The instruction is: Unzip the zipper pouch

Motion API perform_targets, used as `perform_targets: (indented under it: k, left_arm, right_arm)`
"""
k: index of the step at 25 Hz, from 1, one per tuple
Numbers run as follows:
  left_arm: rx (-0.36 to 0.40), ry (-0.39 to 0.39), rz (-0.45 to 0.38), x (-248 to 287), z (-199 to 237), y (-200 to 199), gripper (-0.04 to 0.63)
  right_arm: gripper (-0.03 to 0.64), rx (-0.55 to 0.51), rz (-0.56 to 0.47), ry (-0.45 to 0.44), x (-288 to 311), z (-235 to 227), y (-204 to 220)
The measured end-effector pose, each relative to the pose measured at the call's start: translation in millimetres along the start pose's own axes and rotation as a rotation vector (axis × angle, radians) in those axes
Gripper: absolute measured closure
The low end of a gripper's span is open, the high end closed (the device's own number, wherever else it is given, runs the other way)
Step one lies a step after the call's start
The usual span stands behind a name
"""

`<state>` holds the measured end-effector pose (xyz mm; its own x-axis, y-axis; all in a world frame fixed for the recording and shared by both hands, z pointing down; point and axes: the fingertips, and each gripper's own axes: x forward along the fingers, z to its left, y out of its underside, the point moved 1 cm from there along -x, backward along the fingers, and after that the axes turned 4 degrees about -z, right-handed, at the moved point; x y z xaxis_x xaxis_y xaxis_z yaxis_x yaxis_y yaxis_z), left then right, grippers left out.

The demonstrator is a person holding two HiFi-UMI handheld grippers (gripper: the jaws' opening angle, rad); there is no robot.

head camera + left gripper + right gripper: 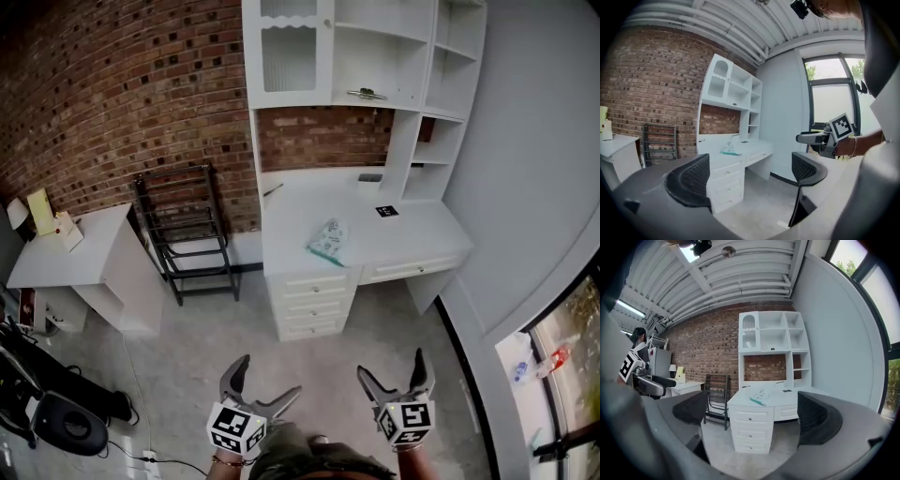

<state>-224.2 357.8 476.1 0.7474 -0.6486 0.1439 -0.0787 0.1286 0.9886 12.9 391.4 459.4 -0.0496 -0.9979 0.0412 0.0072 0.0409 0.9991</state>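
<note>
A clear zipper pouch [329, 240] with a green edge lies near the front edge of the white desk [412, 234], above the drawers. It also shows as a small shape on the desk in the left gripper view [730, 150] and the right gripper view [758, 397]. Both grippers hang in the air far in front of the desk, over the floor. My left gripper [264, 389] stands open with nothing between its jaws. My right gripper [392, 372] stands open and empty as well.
A white hutch with shelves [375, 56] rises over the desk against a brick wall. A black folding rack [187, 234] stands left of the desk, then a low white side table [80, 258]. Cables and a black device [70, 422] lie on the floor at left.
</note>
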Motion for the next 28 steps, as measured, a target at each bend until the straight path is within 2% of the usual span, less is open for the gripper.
perform_targets:
  k: [2, 4, 15, 18, 23, 28]
  left_arm:
    - [-0.009, 0.007, 0.005, 0.3, -1.0, 2.4, 0.049]
    - [-0.021, 0.012, 0.013, 0.9, -1.2, 5.7, 0.028]
    - [0.011, 0.023, 0.038, 7.0, -3.6, 5.5, 0.025]
    - [0.037, 0.001, 0.046, 10.9, -3.6, 3.4, 0.028]
    - [-0.005, -0.001, 0.044, 10.1, -3.2, 5.6, 0.028]
    - [0.011, 0.001, 0.074, 13.5, -5.0, 12.7, 0.028]
  right_arm:
    - [0.043, -0.004, 0.002, 0.002, 4.0, 0.0, 1.0]
    - [0.043, 0.004, 0.006, 0.0, 7.6, -0.4, 2.8]
    - [0.043, -0.005, 0.033, -0.007, 6.3, -2.2, 6.3]
    - [0.043, -0.003, 0.039, 0.007, 3.8, -9.3, 6.6]
    - [0.043, -0.002, 0.025, -0.005, 3.1, -12.0, 4.4]
    - [0.044, 0.01, 0.032, 0.002, 2.7, -19.6, 9.0]
